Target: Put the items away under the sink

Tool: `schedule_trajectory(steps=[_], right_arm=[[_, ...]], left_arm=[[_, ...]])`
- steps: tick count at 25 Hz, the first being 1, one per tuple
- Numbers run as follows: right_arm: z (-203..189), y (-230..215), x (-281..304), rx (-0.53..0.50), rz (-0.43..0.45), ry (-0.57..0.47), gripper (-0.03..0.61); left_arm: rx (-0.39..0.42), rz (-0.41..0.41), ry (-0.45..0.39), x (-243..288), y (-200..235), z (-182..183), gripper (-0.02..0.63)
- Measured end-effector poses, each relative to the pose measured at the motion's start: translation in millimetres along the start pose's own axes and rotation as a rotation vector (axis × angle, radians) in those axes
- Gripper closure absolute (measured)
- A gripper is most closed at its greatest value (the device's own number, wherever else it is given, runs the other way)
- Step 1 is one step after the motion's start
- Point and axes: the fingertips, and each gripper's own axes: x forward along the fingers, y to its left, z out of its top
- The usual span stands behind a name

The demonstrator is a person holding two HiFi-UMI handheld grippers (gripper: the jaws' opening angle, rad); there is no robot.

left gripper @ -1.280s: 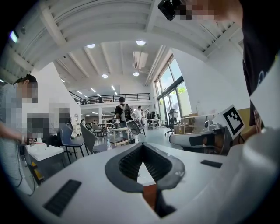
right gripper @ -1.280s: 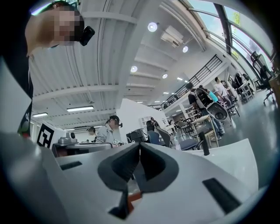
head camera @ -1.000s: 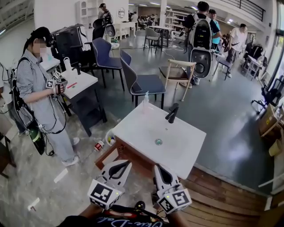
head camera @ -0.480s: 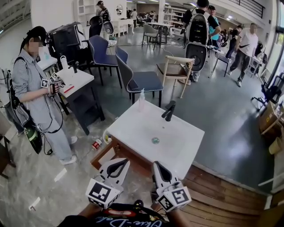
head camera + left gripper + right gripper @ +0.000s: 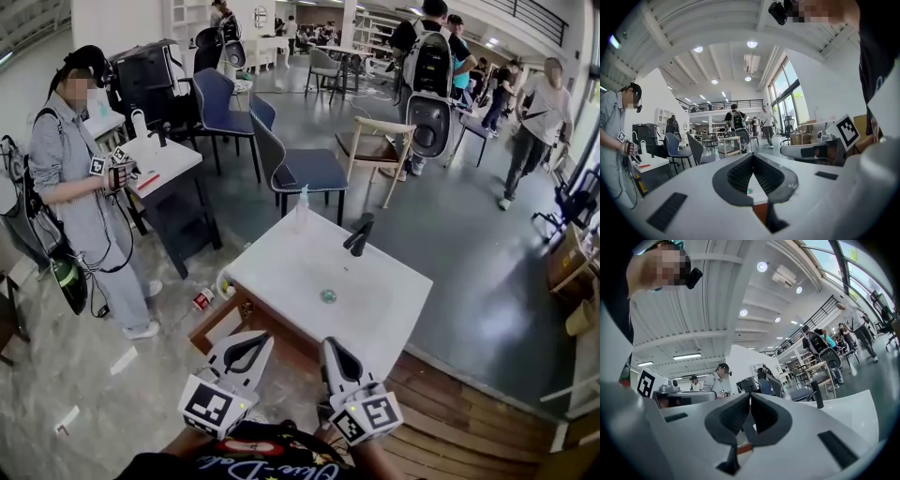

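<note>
At centre of the head view, a white sink [image 5: 281, 272] on a wooden cabinet [image 5: 239, 323], black tap [image 5: 359, 234] at the far edge, drain [image 5: 328, 296] in the middle of the basin. On the sink's far left corner, a clear bottle [image 5: 302, 208], upright. On the floor just left of the cabinet, a red-and-white can [image 5: 202, 300] and, beside it, a small round tub [image 5: 226, 286]; contents too small to tell.

Nearest the camera, side by side and short of the sink's near edge: left gripper [image 5: 268, 337] and right gripper [image 5: 327, 343], both pointing toward the sink, touching none of the items. Left jaws closed tip to tip in the left gripper view, nothing gripped, only the sink top showing through the gap behind the tips. Right jaws likewise pressed together in the right gripper view, empty, with sink and tap off to their right. Marker cube behind each, left cube [image 5: 214, 408] and right cube [image 5: 367, 417].

Under the right side of the sink, wooden decking [image 5: 469, 412]; elsewhere grey floor. Beyond the sink, a blue chair [image 5: 295, 169] and a wooden chair [image 5: 375, 145]. To the left, well apart, a person in grey [image 5: 75, 187] with grippers of their own, standing by a white table [image 5: 164, 159]. Farther back, more people [image 5: 539, 122], chairs and tables.
</note>
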Motion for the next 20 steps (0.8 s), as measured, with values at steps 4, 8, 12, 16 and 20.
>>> schedule_trajectory(steps=[4, 8, 12, 16, 20], right_arm=[[-2.9, 7.8, 9.1, 0.015, 0.031, 0.000, 0.569], [-5.5, 12.6, 9.8, 0.022, 0.055, 0.014, 0.569], [-2.4, 11.3, 7.9, 0.020, 0.055, 0.014, 0.569], [-3.7, 5.9, 6.8, 0.030, 0.041, 0.013, 0.569], [-5.0, 10.1, 8.3, 0.028, 0.058, 0.013, 0.569]], left_arm=[[-0.003, 0.032, 0.021, -11.1, 8.8, -6.5, 0.606], [-0.015, 0.069, 0.030, -17.4, 13.7, -7.3, 0.606], [0.001, 0.065, 0.023, -15.2, 13.8, -2.8, 0.606], [-0.008, 0.068, 0.035, -15.4, 11.9, -5.1, 0.606], [-0.011, 0.066, 0.030, -15.0, 12.2, -5.8, 0.606]])
